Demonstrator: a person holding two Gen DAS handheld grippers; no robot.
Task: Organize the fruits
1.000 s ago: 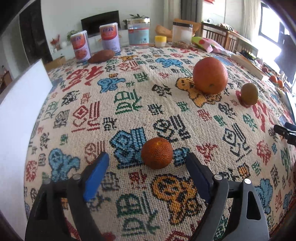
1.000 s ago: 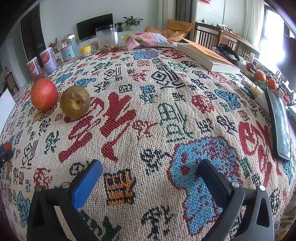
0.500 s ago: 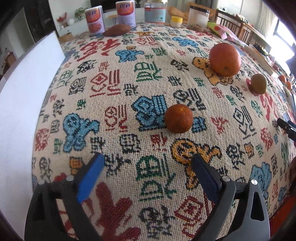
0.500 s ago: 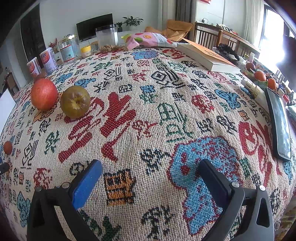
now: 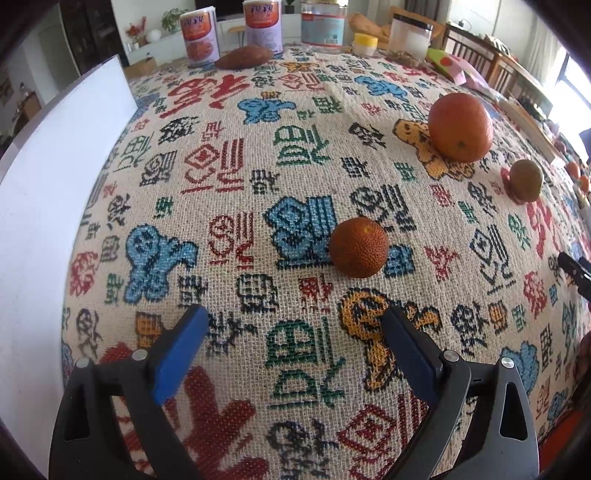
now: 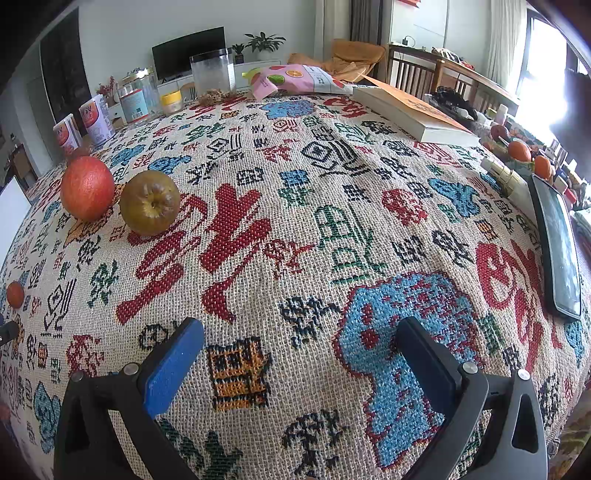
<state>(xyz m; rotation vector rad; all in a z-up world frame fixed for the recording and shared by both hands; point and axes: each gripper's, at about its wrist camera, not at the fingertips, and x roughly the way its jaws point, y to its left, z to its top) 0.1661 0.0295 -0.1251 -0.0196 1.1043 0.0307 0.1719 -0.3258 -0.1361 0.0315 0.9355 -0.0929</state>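
A small bumpy orange fruit (image 5: 358, 246) lies on the patterned tablecloth, ahead of my left gripper (image 5: 295, 325) and slightly right of it. The left gripper is open and empty, with the fruit beyond its fingertips. A large orange (image 5: 460, 126) and a brown-green apple (image 5: 526, 180) lie farther right. In the right wrist view the orange (image 6: 87, 187) and apple (image 6: 150, 202) sit side by side at far left, and the small fruit (image 6: 15, 294) shows at the left edge. My right gripper (image 6: 299, 336) is open and empty above bare cloth.
A white board (image 5: 48, 206) stands along the table's left edge. Tins (image 5: 199, 35), a sweet potato (image 5: 242, 58) and jars (image 5: 410, 35) line the far edge. A book (image 6: 413, 110), snack bag (image 6: 295, 79) and a phone (image 6: 559, 243) lie at the right.
My left gripper has pulled back and left from the small orange fruit, which now lies farther ahead beyond the fingertips. The right gripper has not moved.
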